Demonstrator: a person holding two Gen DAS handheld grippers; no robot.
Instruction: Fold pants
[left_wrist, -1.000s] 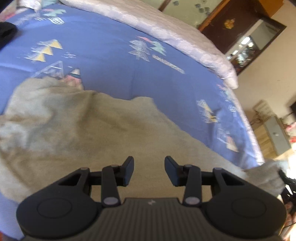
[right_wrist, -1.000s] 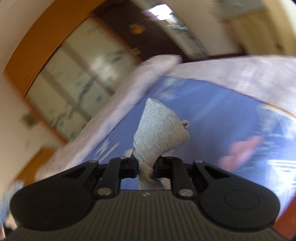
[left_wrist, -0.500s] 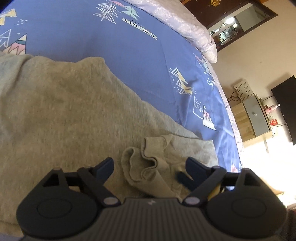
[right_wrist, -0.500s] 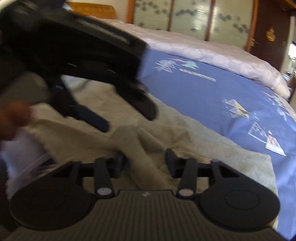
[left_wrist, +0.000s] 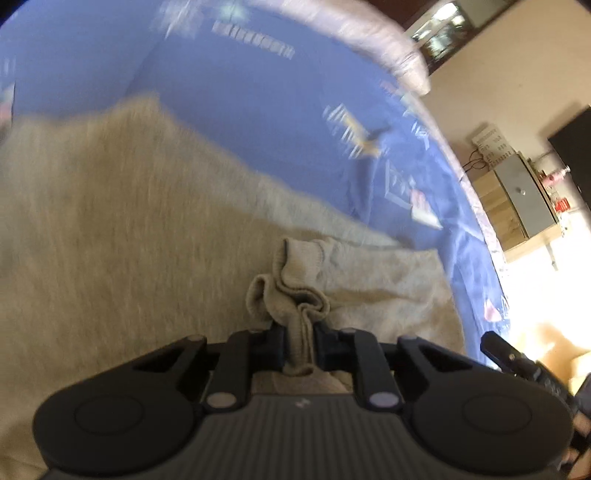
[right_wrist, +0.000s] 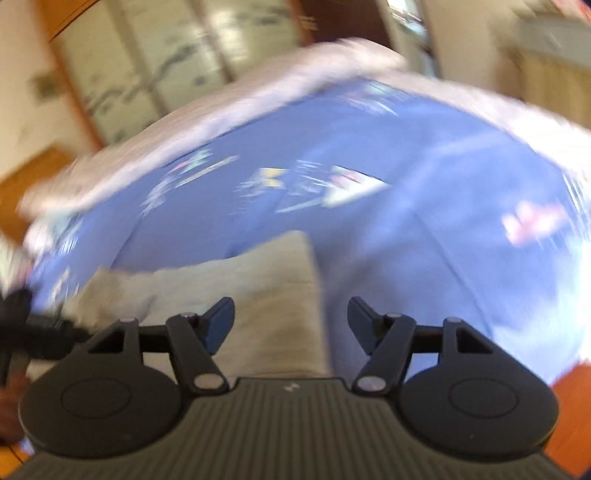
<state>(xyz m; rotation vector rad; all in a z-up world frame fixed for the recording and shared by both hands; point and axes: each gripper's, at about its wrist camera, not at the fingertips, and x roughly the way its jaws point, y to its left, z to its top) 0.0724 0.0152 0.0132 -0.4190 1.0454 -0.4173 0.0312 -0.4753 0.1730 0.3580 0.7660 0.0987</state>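
Pants (left_wrist: 122, 206): beige knit, spread on the bed just ahead of both grippers, reaching toward the far blue cover.
Left jaws: my left gripper (left_wrist: 299, 349) is pinched tight on the ribbed cuff (left_wrist: 291, 291), which bunches up between the pads.
Right jaws: my right gripper (right_wrist: 291, 325) is opening, nothing pressed between the pads; a flat corner of the cloth lies below the gap.
Handling: I judge the fabric soft, light and limp, so it will sag and crease; hems, cuffs and the waistband look like the firmest places to grip.
Bed cover (left_wrist: 229, 88): blue, printed, beyond the cloth; pale quilt (left_wrist: 373, 40) at its far edge.
Hard to read: both views are motion-blurred; the waistband and full outline are cut off.
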